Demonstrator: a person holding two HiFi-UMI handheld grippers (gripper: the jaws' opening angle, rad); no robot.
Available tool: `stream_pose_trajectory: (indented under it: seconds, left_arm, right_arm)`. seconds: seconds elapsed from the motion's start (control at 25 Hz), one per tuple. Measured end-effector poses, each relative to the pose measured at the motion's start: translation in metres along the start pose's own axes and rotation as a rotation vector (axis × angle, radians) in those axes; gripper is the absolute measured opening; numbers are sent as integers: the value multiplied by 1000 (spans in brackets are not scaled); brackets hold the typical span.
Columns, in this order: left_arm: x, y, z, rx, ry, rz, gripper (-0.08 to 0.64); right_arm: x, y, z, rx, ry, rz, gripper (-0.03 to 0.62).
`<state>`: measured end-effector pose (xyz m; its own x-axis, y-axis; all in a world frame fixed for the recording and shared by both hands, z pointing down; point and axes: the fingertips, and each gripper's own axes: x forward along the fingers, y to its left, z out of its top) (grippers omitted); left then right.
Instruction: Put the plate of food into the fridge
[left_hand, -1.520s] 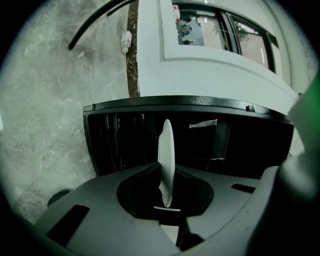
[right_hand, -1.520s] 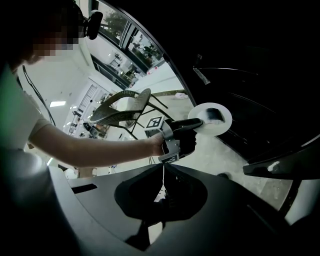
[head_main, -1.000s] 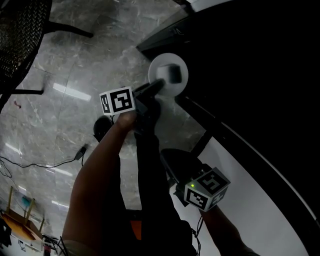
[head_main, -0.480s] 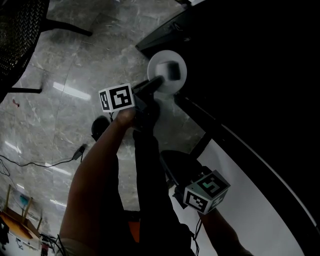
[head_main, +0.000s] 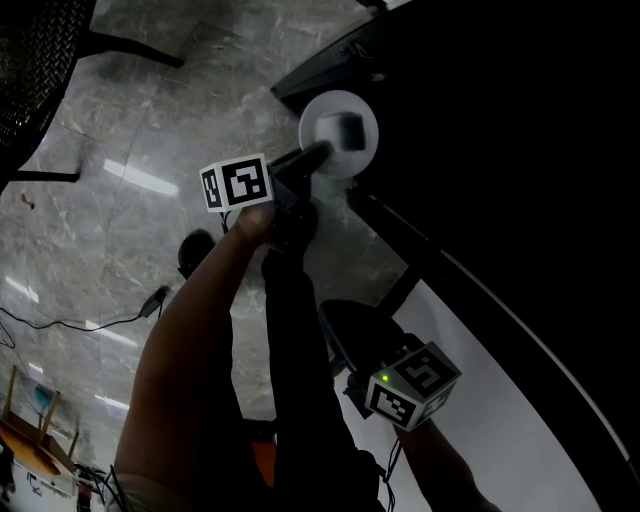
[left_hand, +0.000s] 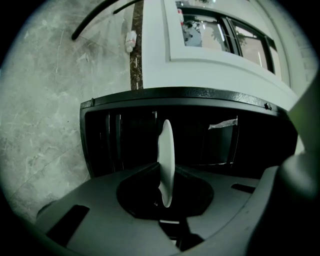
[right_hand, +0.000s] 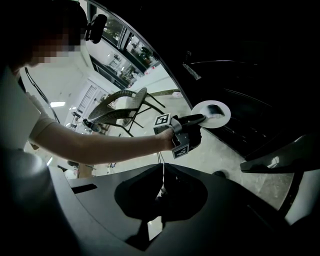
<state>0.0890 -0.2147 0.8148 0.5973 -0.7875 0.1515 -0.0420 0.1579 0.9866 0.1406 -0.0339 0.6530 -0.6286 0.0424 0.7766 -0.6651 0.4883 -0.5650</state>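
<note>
White china is what wants minding: the plate (head_main: 325, 115), with a dark piece of food (head_main: 349, 134) on it, hangs at twelve o'clock in the head view. It is over the grey stone floor (head_main: 120, 200), right at the edge of the fridge (left_hand: 125, 135) and its black opening.

The left tongs (head_main: 318, 155) are nearly closed, pinching the plate by its near rim. The right tongs (right_hand: 161, 190) are closed on nothing, low at five o'clock.

The step in hand looks like the carry into the fridge. To do it well, keep the pinch firm and the wrist steady — a plate held by one rim wants to droop at its far side, and the food would slide. Ease it over the black front frame, find a shelf, and let the plate rest fully before the tongs open.

The left gripper view shows the plate only as a thin edge, yet it gives the dark compartment and its bars straight ahead. The right gripper view, from the side, shows the plate's face and the food at two o'clock — and a mesh chair (right_hand: 120, 107) behind.
</note>
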Motion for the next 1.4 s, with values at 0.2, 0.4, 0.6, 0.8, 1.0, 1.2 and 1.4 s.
stream_pose_trajectory:
  seconds: [0.2, 0.4, 0.6, 0.8, 1.0, 1.2, 1.4]
  left_arm:
    - [4, 7, 5, -37, -23, 12, 31]
    - [10, 14, 6, -65, -51, 50, 28]
    - [17, 17, 8, -68, -71, 70, 29]
    - [27, 15, 12, -65, -55, 77, 29]
    - [29, 11, 15, -27, -50, 54, 30]
    - [30, 3, 18, 53, -31, 52, 179]
    - [27, 3, 18, 51, -26, 69, 136]
  right_arm:
    - [2, 2, 0, 6, -2, 5, 23]
    - [4, 2, -1, 7, 4, 10, 22]
    - [1, -1, 0, 3, 14, 3, 23]
    - [2, 1, -2, 8, 30, 19, 23]
    - [4, 3, -2, 12, 33, 26, 23]
    - [8, 5, -5, -11, 49, 26, 23]
    - [8, 5, -1, -8, 46, 13, 23]
